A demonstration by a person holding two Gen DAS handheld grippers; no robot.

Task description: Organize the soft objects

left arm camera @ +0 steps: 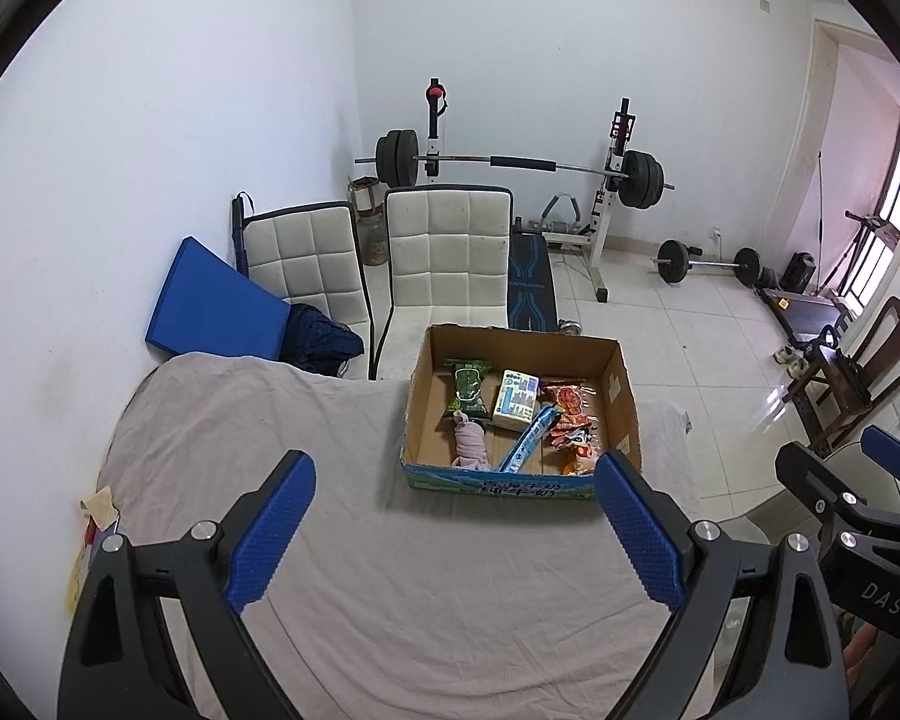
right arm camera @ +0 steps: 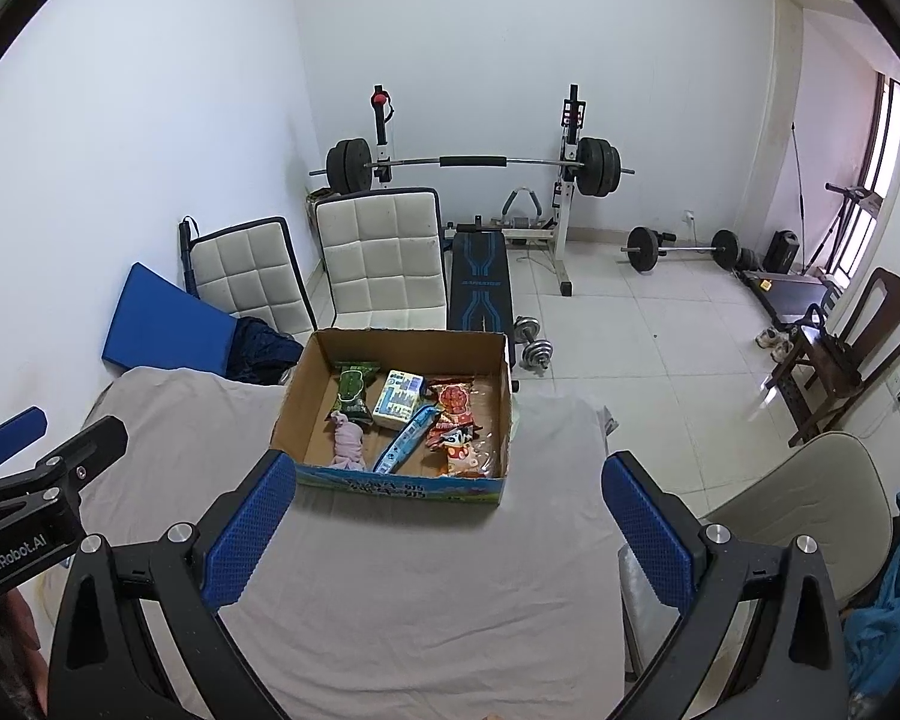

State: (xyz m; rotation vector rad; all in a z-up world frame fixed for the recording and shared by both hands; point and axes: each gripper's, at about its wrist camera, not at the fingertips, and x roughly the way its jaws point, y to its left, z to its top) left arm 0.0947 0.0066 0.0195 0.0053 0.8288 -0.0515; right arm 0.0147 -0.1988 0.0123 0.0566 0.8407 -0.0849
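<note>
An open cardboard box (left arm camera: 621, 387) (right arm camera: 297, 393) stands at the far edge of the cloth-covered table (left arm camera: 342, 540) (right arm camera: 414, 570). Inside lie a green snack pack (left arm camera: 468, 393) (right arm camera: 354, 393), a white and blue tissue pack (left arm camera: 515, 399) (right arm camera: 398, 398), a pink cloth (left arm camera: 471, 444) (right arm camera: 348, 444), a blue tube pack (left arm camera: 528, 438) (right arm camera: 408, 438) and red snack bags (left arm camera: 570, 420) (right arm camera: 456, 420). My left gripper (left arm camera: 453, 474) is open and empty, held above the table before the box. My right gripper (right arm camera: 447, 471) is open and empty beside it.
Two white padded chairs (left arm camera: 444, 258) (right arm camera: 384, 258) stand behind the table. A blue mat (left arm camera: 210, 300) leans on the left wall. A barbell rack (left arm camera: 510, 165), bench and dumbbells (right arm camera: 531, 342) sit on the tiled floor. A beige chair (right arm camera: 810, 504) and a wooden chair (right arm camera: 840, 354) stand right.
</note>
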